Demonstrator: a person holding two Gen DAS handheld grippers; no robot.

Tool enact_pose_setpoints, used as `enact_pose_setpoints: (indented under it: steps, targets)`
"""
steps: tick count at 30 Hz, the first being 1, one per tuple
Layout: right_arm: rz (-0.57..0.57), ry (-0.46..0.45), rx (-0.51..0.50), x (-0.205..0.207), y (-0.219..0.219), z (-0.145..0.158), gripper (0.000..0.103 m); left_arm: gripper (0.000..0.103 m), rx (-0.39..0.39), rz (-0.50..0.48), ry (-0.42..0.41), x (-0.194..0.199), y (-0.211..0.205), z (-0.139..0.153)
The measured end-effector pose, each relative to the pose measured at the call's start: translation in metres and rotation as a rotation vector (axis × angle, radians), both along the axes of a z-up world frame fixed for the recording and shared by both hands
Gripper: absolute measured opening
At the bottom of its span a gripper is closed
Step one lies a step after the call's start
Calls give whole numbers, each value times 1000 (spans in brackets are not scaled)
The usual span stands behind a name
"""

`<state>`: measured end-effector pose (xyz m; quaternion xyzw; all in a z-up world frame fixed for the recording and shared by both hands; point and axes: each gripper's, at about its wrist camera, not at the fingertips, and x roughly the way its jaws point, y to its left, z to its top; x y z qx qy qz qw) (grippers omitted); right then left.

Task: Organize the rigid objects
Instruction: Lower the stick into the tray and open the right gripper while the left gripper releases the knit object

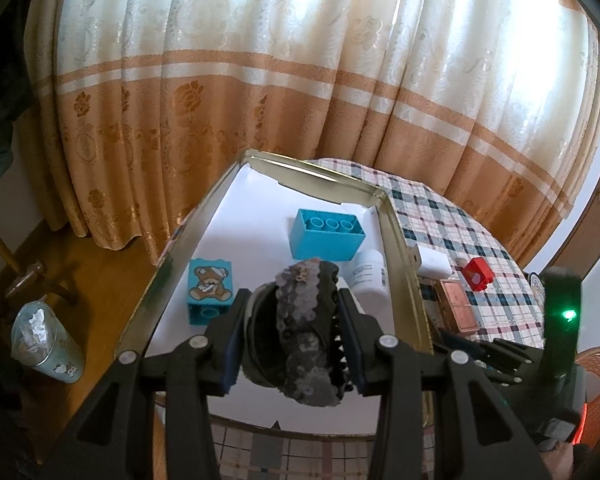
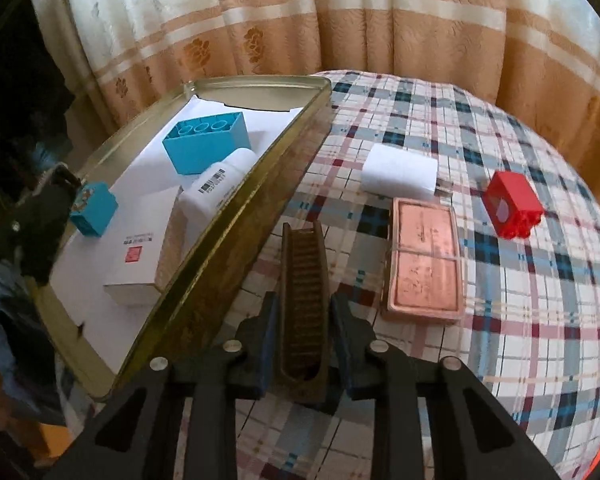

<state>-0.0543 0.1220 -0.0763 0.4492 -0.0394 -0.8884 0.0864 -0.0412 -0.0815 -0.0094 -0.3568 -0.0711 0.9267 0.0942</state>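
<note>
My left gripper (image 1: 292, 320) is shut on a dark sequined hair clip (image 1: 306, 332), held above the gold tin tray (image 1: 400, 248). In the tray lie a large blue brick (image 1: 326, 240), a small blue teddy-bear brick (image 1: 210, 284) and a white bottle (image 1: 370, 276). My right gripper (image 2: 302, 340) is shut on a brown comb (image 2: 302, 300), just right of the tray wall (image 2: 236, 232). The right wrist view also shows the large blue brick (image 2: 206, 142), the white bottle (image 2: 216, 188), the bear brick (image 2: 94, 210) and a white box (image 2: 140, 260) in the tray.
On the plaid tablecloth (image 2: 520, 300) lie a copper-pink case (image 2: 426, 264), a white charger block (image 2: 398, 178) and a red brick (image 2: 512, 204). Curtains hang behind. A cup (image 1: 46, 340) stands on the wooden floor at left.
</note>
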Motion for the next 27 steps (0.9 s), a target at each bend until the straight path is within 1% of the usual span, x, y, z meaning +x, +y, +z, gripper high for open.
enact_pose_setpoints:
  steps: [3, 6, 8, 10, 13, 16, 19, 27]
  targets:
    - [-17, 14, -53, 6, 8, 9, 27, 42, -18, 4, 8, 0, 2, 0]
    - [-23, 76, -96, 14, 12, 33, 27, 42, -33, 11, 18, 0, 4, 1]
    - [-12, 127, -122, 18, 7, 54, 28, 42, -40, 16, 23, 0, 4, 2]
    - [11, 152, -148, 16, -1, 68, 28, 42, -57, 28, 29, -2, 4, 3]
    - [34, 164, -155, 6, -16, 77, 28, 42, -81, 46, 37, -5, 2, 5]
    - [69, 163, -139, -7, -36, 77, 28, 42, -110, 67, 30, -10, 0, 3]
    - [82, 145, -118, -21, -55, 68, 28, 42, -117, 81, 18, -15, -4, -1]
    - [99, 112, -102, -42, -73, 55, 28, 42, -144, 104, -1, -25, -8, -9]
